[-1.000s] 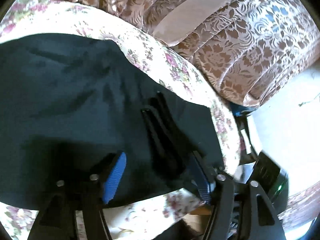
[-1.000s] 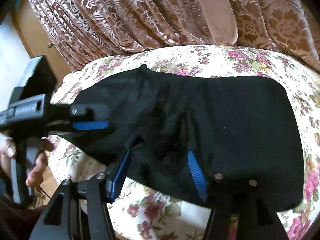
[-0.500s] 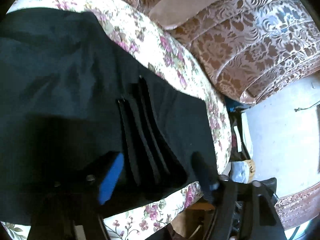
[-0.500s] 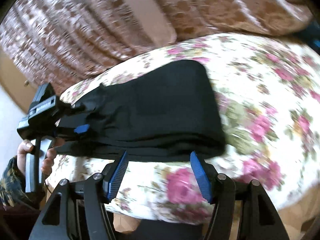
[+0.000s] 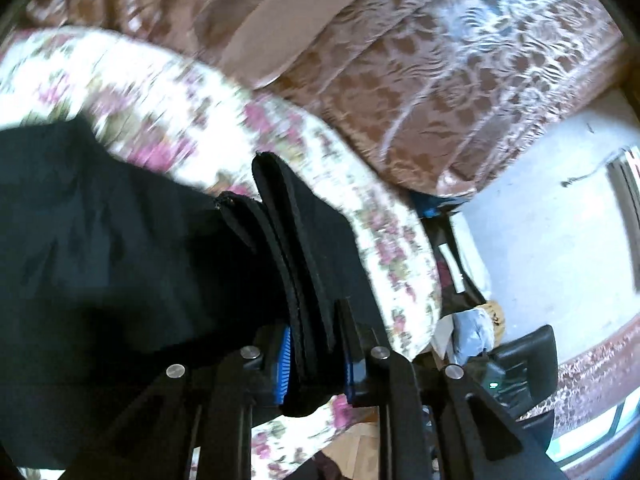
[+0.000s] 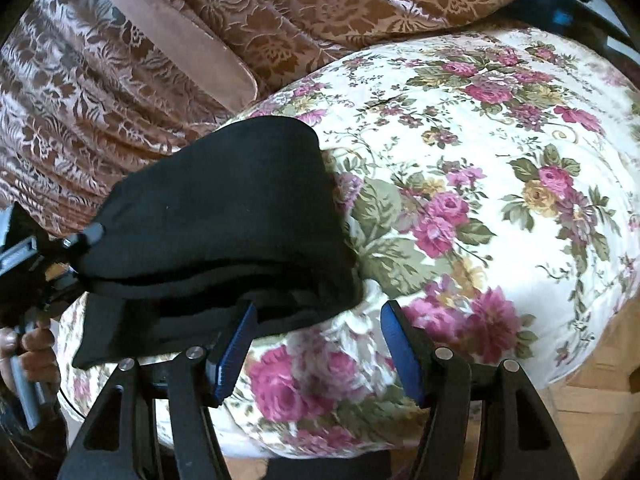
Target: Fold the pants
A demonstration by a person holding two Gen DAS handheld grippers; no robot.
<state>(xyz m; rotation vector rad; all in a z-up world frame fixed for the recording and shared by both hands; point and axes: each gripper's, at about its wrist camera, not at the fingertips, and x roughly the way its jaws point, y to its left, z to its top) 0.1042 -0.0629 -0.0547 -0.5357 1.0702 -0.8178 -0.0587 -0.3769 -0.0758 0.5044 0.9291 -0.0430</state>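
Dark folded pants (image 5: 120, 264) lie on a floral cushion (image 5: 168, 92). My left gripper (image 5: 316, 368) has its jaws closing on the stacked end layers of the pants, and the fabric fills the gap between the blue pads (image 5: 284, 360). In the right wrist view the pants (image 6: 224, 208) form a thick folded bundle, with the left gripper (image 6: 86, 240) clamped at its left end. My right gripper (image 6: 318, 344) stands open at the bundle's near right corner. Only floral cover shows between its fingers, and its left pad (image 6: 236, 344) is against the pants' edge.
Brown patterned curtains (image 6: 120, 60) hang behind the cushion (image 6: 500, 200). A hand (image 6: 32, 352) grips the left tool's handle. Past the cushion's right end, the left wrist view shows a pale floor (image 5: 540, 220) with bags and clutter (image 5: 472, 320). Wooden floor (image 6: 592, 396) shows at lower right.
The left jaws have closed from wide open onto the pants' layered end and lifted it. The right gripper has swung right, off the middle of the pants to their near right corner.
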